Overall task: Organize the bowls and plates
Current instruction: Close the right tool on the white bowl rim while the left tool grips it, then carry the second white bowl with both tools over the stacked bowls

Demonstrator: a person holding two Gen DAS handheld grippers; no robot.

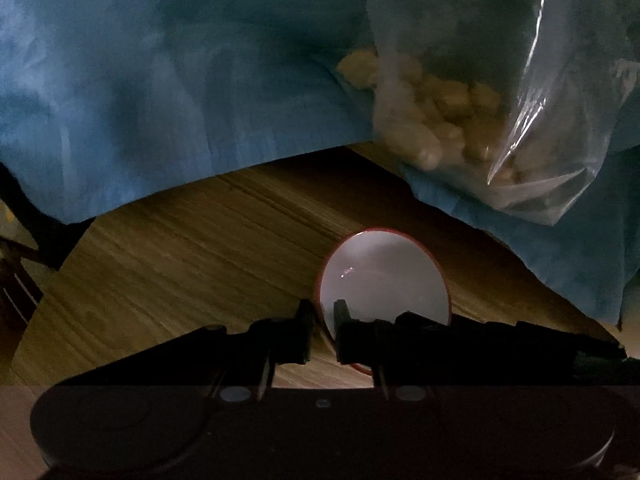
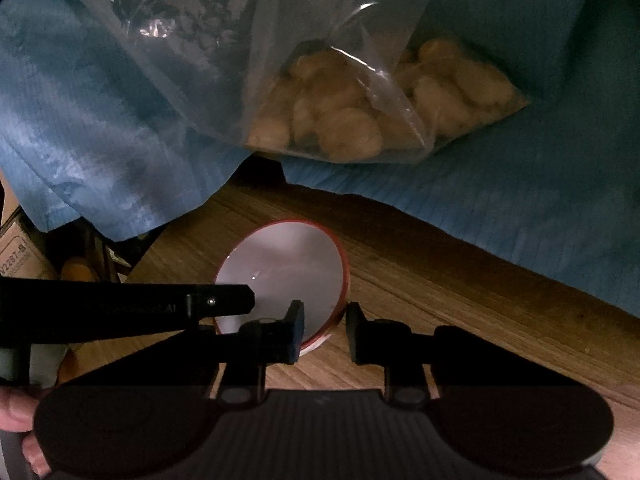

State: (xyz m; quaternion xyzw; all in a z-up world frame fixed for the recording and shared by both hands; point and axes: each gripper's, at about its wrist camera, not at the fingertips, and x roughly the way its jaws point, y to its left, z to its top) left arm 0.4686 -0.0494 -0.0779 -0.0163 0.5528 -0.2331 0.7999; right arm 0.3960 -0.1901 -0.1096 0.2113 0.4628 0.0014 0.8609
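Here, from left to right:

Left hand-held gripper [image 1: 324, 330]: its 2 black fingers [image 1: 303, 334] stand nearly together and pinch the left rim of the bowl [image 1: 384, 276], 1 pad outside the wall and 1 inside. In the right wrist view its finger comes in from the left as a long black bar whose tip lies over the bowl's left rim.

Bowl: small and round, white inside with a red rim, standing upright on the bare worktop [image 1: 192, 248], just in front of the cloth's edge. It sits between the 2 grippers, each at a rim.

Right hand-held gripper [image 2: 325, 334]: jaws partly closed with a gap left between them. The left finger [image 2: 294, 332] is inside the bowl [image 2: 288, 268] at its near right rim, and the right finger is outside on the worktop [image 2: 460, 292]. The wall lies in the gap; whether the pads press on it I cannot tell.

Blue cloth [image 1: 160, 92]: crumpled, covering the far part of the worktop and draping toward the bowl on the right.

Plastic bag [image 2: 352, 92]: clear, holding pale rounded pieces of food, lying on the cloth beyond the bowl.

Hand [image 2: 16, 424]: fingertips show at the lower left edge of the right wrist view.
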